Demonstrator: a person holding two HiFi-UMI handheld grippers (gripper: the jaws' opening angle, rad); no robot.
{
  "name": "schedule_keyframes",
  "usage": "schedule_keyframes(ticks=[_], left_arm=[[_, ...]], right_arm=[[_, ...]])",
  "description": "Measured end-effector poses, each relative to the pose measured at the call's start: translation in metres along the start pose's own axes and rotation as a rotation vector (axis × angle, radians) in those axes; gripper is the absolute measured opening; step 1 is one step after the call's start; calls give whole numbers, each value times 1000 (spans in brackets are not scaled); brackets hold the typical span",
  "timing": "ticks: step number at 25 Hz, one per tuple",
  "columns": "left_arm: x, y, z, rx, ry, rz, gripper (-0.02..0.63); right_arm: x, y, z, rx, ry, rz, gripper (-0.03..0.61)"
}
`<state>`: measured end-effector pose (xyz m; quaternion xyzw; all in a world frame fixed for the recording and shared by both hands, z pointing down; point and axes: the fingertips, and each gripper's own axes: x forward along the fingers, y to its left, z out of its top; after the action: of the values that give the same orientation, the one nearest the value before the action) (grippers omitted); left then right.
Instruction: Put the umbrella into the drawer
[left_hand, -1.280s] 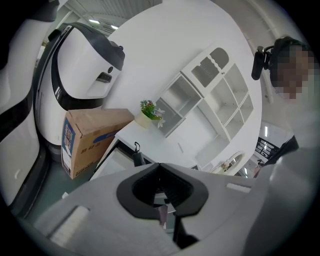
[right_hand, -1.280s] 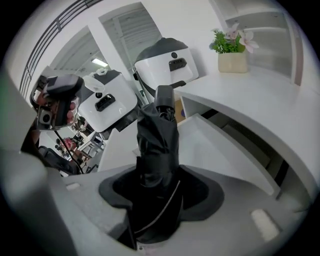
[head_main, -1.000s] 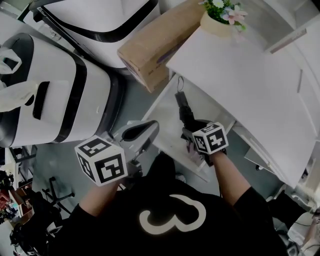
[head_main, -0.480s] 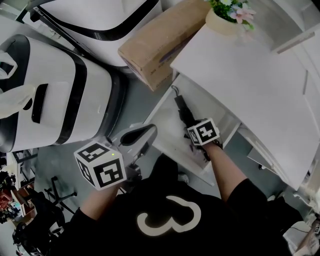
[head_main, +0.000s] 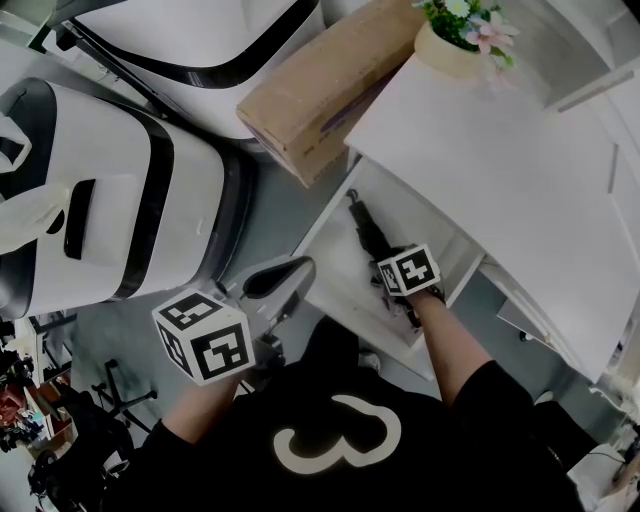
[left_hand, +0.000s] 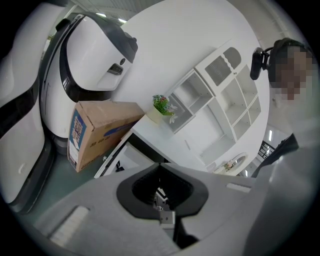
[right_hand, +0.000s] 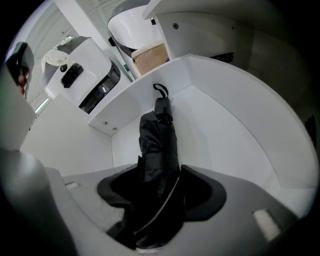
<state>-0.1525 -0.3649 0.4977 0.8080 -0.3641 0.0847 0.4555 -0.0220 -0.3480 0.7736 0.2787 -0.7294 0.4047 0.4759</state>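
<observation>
Placement is the step in hand: the right hand-held gripper (right_hand: 160, 187) is clamped on the thick end of the folded black umbrella (right_hand: 159, 145), and both sit inside the open white drawer (right_hand: 225, 135). The umbrella's slim end, with its small strap loop, points toward the drawer's far corner. The umbrella lies low along the drawer floor, but I cannot tell whether it is touching the floor or held just above it. In my judgement the task is nearly done. The next move calls for settling the umbrella flat on the floor, letting the jaws part, and drawing the tool straight back so it does not drag the fabric along or catch the strap. In the head view the right forearm reaches forward and down from the body, and its marker cube hangs over the drawer (head_main: 335, 270), beneath the edge of the white desk (head_main: 500, 160). The left hand-held gripper (head_main: 275, 275) is held close to the body over the grey floor, just beside the drawer's near corner. Its jaws are together with nothing between them, and it is aimed toward the cardboard box (left_hand: 100, 127).
</observation>
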Motion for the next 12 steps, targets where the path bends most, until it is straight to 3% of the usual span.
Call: schedule_keyframes(ticks=[8,12], left_arm=[[2,0,10,20,9,-47,5],[-2,-7,17,40,-5,-59,5]], right_arm=[[-17,8,7,68,-45,47,307],[-50,9,20,105,-142,49,307]])
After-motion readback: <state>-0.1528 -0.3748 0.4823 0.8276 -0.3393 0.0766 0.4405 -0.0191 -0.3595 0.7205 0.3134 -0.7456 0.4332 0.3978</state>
